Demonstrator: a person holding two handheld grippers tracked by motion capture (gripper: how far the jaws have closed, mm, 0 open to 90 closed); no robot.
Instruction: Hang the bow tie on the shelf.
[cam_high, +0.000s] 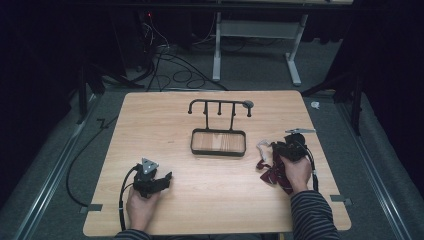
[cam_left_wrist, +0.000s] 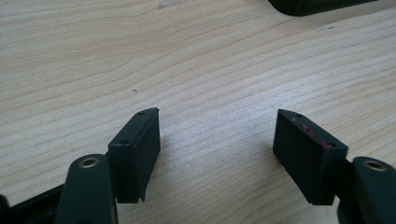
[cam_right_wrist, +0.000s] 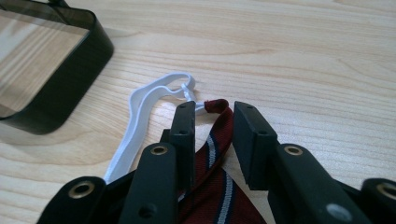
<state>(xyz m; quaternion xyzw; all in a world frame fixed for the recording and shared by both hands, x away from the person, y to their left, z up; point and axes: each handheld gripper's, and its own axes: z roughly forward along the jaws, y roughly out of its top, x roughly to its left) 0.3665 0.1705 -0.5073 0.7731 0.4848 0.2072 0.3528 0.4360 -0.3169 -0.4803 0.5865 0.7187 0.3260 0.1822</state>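
Your right gripper (cam_right_wrist: 212, 123) straddles the striped tie (cam_right_wrist: 217, 154).
Its jaws stand apart with nothing pinched; the tie runs lengthwise between them, tip pointing ahead toward the white strap (cam_right_wrist: 140, 109). The left gripper (cam_left_wrist: 217, 140), spread and empty, is well away.

Black two-jaw tool (cam_right_wrist: 212, 135) with brass-coloured rivets, apparently striped dark sleeves (cam_high: 312, 215).

Black rack (cam_high: 218, 134) mid-table — bare wood (cam_high: 165, 120) around

Woven striped cloth tie (cam_right_wrist: 219, 186) on matt pale wood-grain table (cam_right_wrist: 303, 56)
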